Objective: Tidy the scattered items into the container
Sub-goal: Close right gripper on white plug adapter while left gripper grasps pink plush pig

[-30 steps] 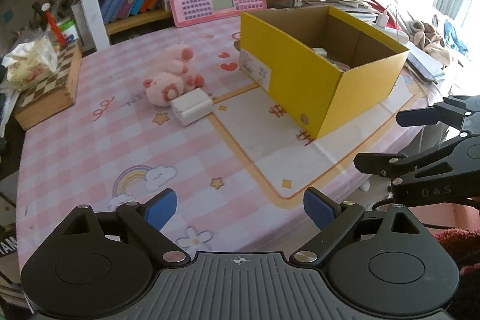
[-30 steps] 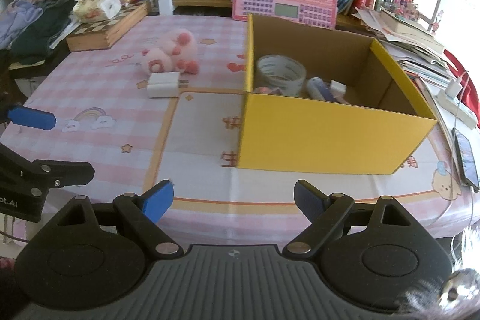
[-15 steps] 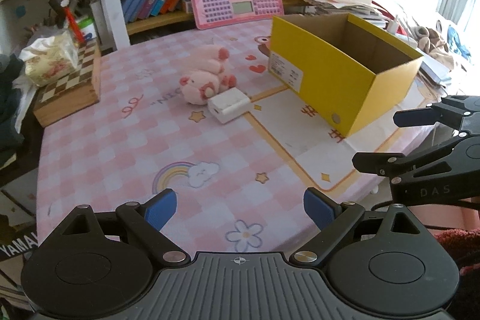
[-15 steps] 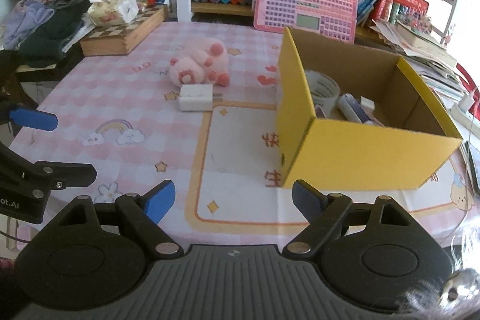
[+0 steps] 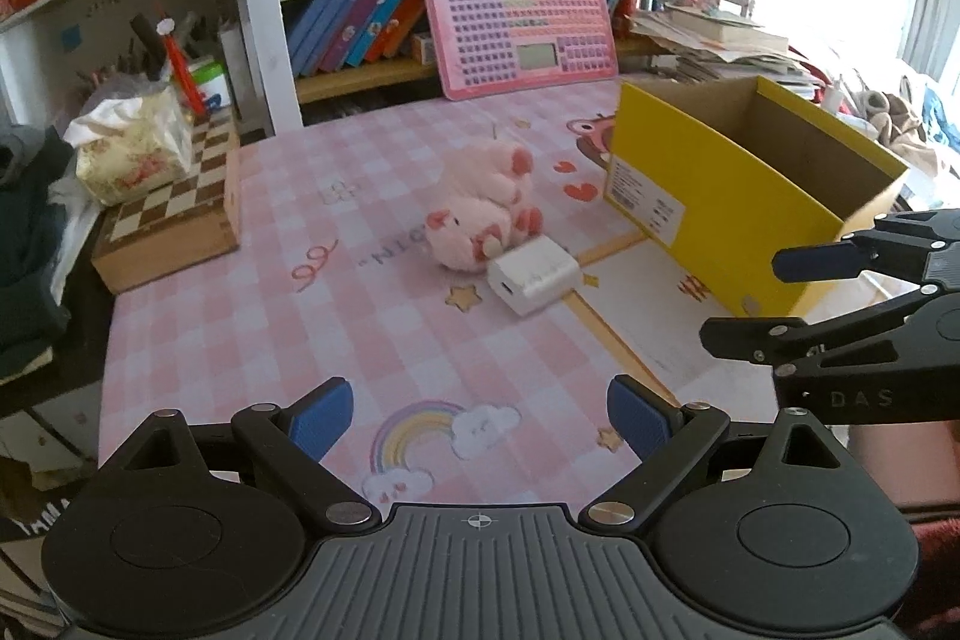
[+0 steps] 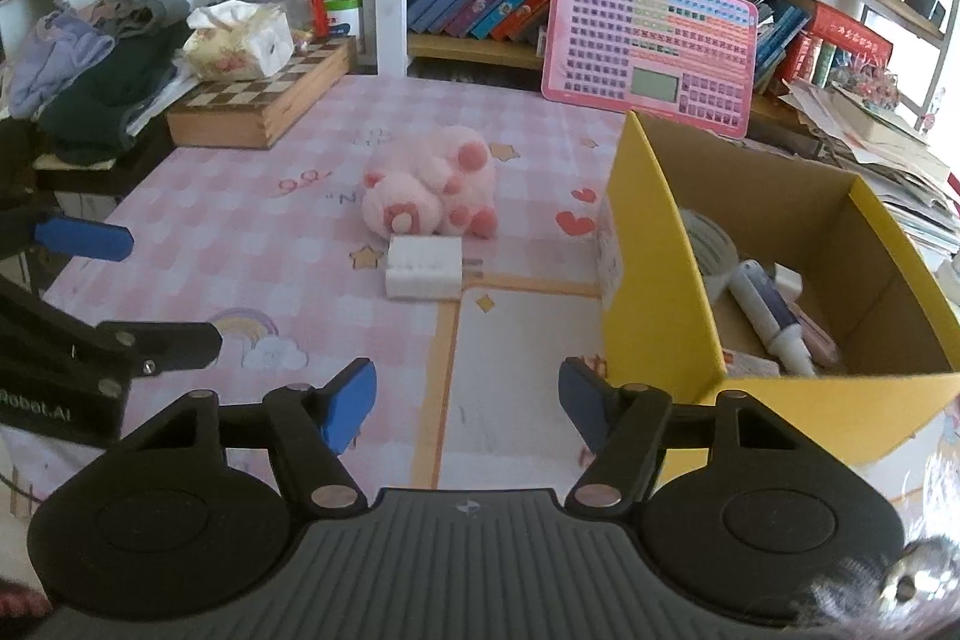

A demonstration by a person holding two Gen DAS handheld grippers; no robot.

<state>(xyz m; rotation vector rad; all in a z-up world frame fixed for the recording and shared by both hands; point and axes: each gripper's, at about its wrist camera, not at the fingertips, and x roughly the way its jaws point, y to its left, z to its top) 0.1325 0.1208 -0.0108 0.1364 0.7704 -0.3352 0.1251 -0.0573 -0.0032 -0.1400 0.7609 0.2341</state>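
Cardboard of the open yellow box with brown inside [image 6: 654, 280] looks stiff and light; it stands on the pink checked tablecloth [image 5: 252, 328] at the right and already holds a roll of tape, a white tube and some small things. The soft pink plush pig with darker pink feet [image 6: 429, 193] lies left of the box, apart from it. I judge it very light and squashy, not fragile; a grip across the round body should hold well. The small white plastic charger block [image 6: 425, 267] lies just in front of the pig, touching it or nearly so. It seems hard, smooth and a little slippery, so the flat long sides are the best place to take it. The left gripper [image 5: 479, 415] is wide open and empty. The right gripper [image 6: 467, 403] has just been closing, now about half open, with nothing between its blue pads
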